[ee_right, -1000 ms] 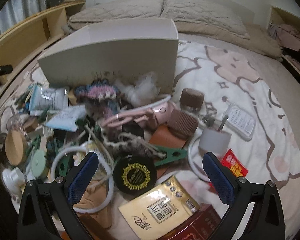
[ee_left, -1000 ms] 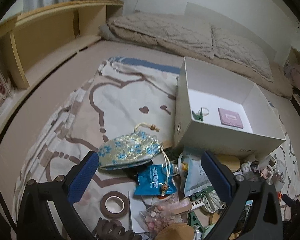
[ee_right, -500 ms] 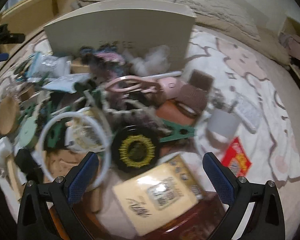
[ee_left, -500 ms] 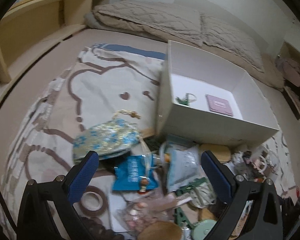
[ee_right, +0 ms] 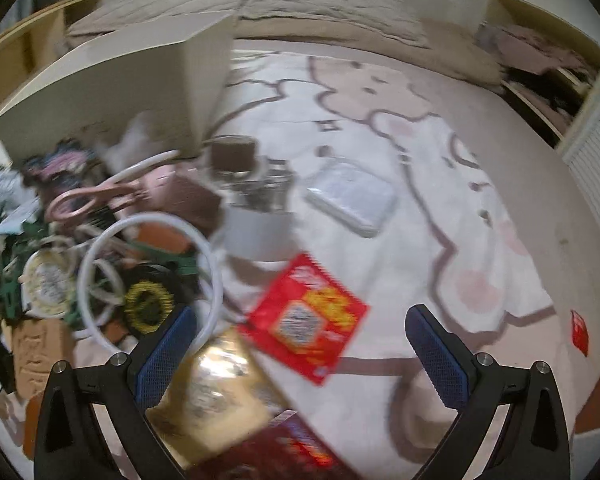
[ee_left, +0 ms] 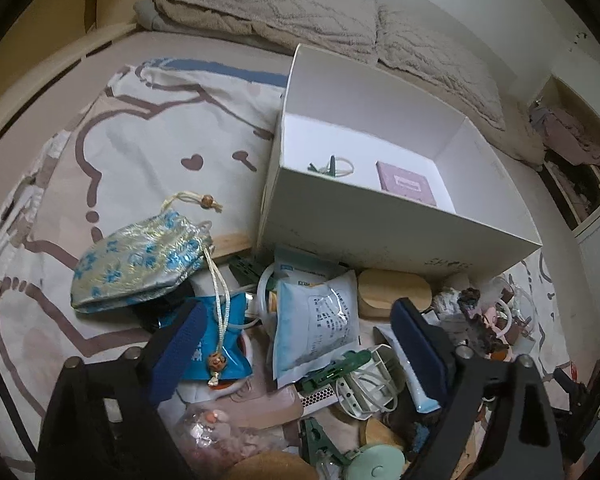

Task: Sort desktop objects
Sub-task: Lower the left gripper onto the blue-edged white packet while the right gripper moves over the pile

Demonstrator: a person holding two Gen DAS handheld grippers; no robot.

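My left gripper (ee_left: 300, 344) hangs low over the heap in front of the white box (ee_left: 380, 220). Its jaws are closing. A pale blue printed packet (ee_left: 316, 320) lies between them, and the pads do not press on it. A blue snack packet (ee_left: 216, 348) sits by the left pad. The box holds a pink card (ee_left: 406, 186) and a green clip with a white ring (ee_left: 332, 166). My right gripper (ee_right: 302, 356) is open over the blanket, above a red packet (ee_right: 306, 320) and a gold packet (ee_right: 212, 392). This view is blurred.
A blue-and-silver brocade pouch (ee_left: 140, 260) lies left of the heap, a wooden lid (ee_left: 394, 292) against the box. In the right wrist view I see a white ring (ee_right: 148, 276), a black round tin (ee_right: 148, 308), a grey cup (ee_right: 256, 232) and a clear flat case (ee_right: 348, 200). Pillows line the far edge.
My left gripper has sunk closer to the heap and its jaws have narrowed a little. My right gripper has swung to the right, so the red packet now lies between its fingers.
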